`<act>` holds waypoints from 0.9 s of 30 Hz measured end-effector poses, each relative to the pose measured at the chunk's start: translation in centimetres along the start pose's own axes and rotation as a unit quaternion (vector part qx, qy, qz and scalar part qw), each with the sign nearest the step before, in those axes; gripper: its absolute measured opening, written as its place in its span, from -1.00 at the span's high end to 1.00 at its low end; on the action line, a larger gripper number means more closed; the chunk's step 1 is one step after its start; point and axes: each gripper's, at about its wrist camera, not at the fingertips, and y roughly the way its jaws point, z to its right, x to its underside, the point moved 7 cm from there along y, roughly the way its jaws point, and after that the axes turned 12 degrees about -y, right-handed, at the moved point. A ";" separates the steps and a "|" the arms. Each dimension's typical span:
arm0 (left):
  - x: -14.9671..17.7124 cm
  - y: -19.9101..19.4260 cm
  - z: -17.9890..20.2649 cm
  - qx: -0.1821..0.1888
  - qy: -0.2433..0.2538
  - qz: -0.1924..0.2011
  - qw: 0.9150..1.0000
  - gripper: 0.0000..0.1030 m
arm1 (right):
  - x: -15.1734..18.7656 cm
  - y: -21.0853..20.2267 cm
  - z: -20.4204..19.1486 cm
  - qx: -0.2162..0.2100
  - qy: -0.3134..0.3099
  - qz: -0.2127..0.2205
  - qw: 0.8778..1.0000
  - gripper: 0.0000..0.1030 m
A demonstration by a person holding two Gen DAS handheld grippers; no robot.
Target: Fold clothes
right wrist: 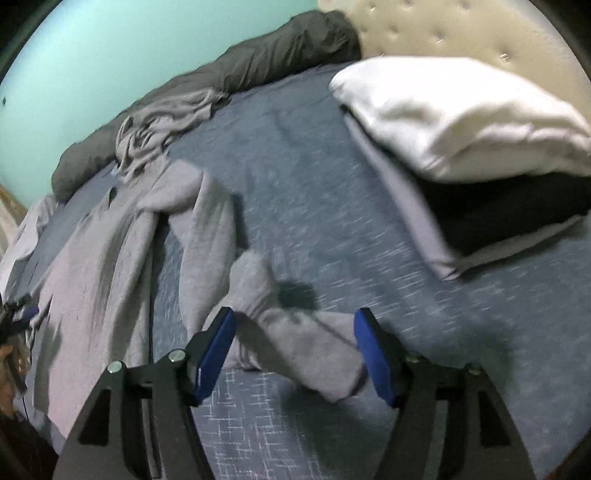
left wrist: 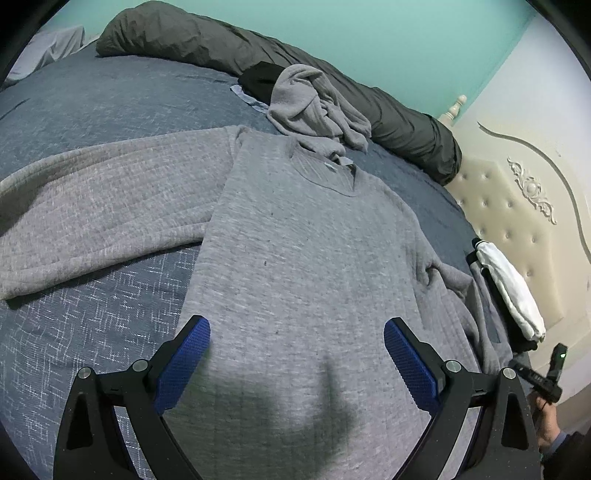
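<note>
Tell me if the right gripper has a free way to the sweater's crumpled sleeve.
Probably yes: the right gripper hangs open right over the sleeve, its end between the blue pads, nothing lying across it.

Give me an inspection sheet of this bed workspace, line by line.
Surface: blue woven bedspread.
Job's things: grey knit sweater spread flat, one sleeve out; other sleeve crumpled between the right tongs.
Clutter: crumpled grey garment; folded white, black and grey stack; dark grey rolled duvet.
Grippers: left tongs open over the hem; right tongs open.
Cables: nothing seen.
Surroundings: teal wall, cream tufted headboard.
</note>
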 end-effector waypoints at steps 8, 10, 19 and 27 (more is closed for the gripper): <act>-0.1 0.2 0.1 0.001 0.002 -0.001 1.000 -0.89 | 0.3 1.2 -1.6 -0.002 -0.009 -0.015 1.000 0.81; -0.1 0.3 0.1 0.001 0.002 -0.002 1.000 -0.89 | -0.1 -0.2 -2.2 0.008 -0.029 -0.008 1.000 0.86; -0.1 0.4 0.2 0.000 0.004 -0.001 1.000 -0.89 | -9.4 -9.6 -0.5 0.088 -0.064 0.073 0.991 0.89; -0.2 0.5 0.3 0.001 0.008 -0.003 1.000 -0.89 | -18.1 -16.2 3.6 0.166 -0.080 0.141 0.973 0.89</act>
